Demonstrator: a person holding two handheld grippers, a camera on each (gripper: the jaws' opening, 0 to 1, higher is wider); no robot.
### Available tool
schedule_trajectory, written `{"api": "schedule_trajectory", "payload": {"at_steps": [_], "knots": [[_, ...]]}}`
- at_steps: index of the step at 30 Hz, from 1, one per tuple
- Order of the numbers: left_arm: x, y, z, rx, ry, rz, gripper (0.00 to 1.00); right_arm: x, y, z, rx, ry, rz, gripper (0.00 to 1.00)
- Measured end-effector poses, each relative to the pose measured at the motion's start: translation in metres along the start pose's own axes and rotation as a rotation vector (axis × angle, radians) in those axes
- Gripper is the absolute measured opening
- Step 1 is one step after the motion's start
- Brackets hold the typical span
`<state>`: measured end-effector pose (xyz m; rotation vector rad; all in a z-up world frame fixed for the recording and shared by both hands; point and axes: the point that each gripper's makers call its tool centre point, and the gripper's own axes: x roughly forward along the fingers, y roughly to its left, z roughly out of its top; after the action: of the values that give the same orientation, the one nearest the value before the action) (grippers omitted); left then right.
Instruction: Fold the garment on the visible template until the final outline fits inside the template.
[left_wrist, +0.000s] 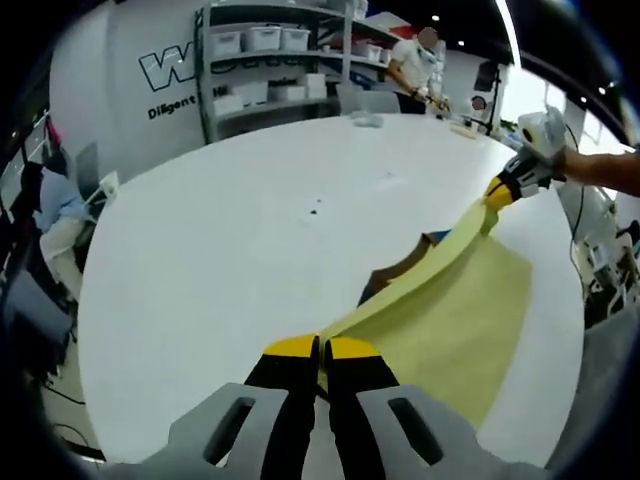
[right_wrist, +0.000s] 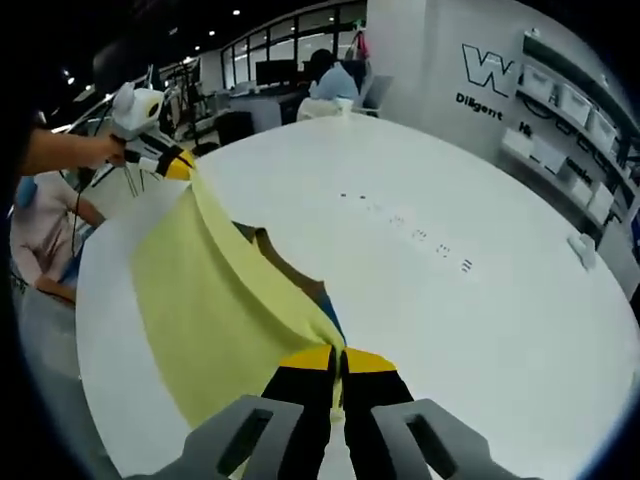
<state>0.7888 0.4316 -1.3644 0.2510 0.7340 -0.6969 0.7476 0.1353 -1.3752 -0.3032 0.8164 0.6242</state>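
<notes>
A pale yellow garment (left_wrist: 450, 310) hangs stretched between my two grippers above the white table (left_wrist: 260, 230). My left gripper (left_wrist: 320, 350) is shut on one edge of it at the bottom of the left gripper view. The right gripper (left_wrist: 505, 188) holds the far edge, a hand behind it. In the right gripper view my right gripper (right_wrist: 338, 362) is shut on the garment (right_wrist: 215, 300), and the left gripper (right_wrist: 172, 163) grips the opposite end. A brown and blue piece (right_wrist: 290, 270) lies on the table under the lifted cloth; I cannot tell whether it is the template.
Small dark marks (right_wrist: 420, 235) dot the table's middle. Shelves with white bins (left_wrist: 265, 60) stand behind the table. A person (left_wrist: 415, 65) works at the far side, and another person (right_wrist: 335, 75) sits beyond the table edge. A small white object (right_wrist: 583, 250) lies near the rim.
</notes>
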Motion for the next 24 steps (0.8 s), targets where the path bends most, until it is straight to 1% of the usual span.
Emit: {"api": "schedule_trajectory", "payload": {"at_steps": [5, 9, 13, 18, 20, 24], "knots": [[0.01, 0.004, -0.006, -0.014, 0.015, 0.01, 0.01, 0.011, -0.001, -0.002, -0.002, 0.013, -0.01, 0.0], [0.017, 0.007, -0.011, -0.031, 0.027, 0.017, 0.01, 0.019, -0.005, -0.001, -0.024, 0.019, -0.027, 0.0], [0.021, 0.011, -0.013, -0.042, 0.033, 0.02, 0.01, 0.024, -0.008, -0.001, -0.047, 0.03, -0.037, 0.0], [0.025, 0.011, -0.014, -0.043, 0.032, 0.02, 0.01, 0.03, -0.016, 0.0, -0.08, 0.038, -0.07, 0.0], [0.028, 0.013, -0.014, -0.046, 0.029, 0.023, 0.01, 0.032, -0.019, 0.002, -0.104, 0.031, -0.084, 0.0], [0.033, 0.014, -0.019, -0.041, 0.04, 0.025, 0.01, 0.038, -0.02, -0.001, -0.106, 0.044, -0.085, 0.0]]}}
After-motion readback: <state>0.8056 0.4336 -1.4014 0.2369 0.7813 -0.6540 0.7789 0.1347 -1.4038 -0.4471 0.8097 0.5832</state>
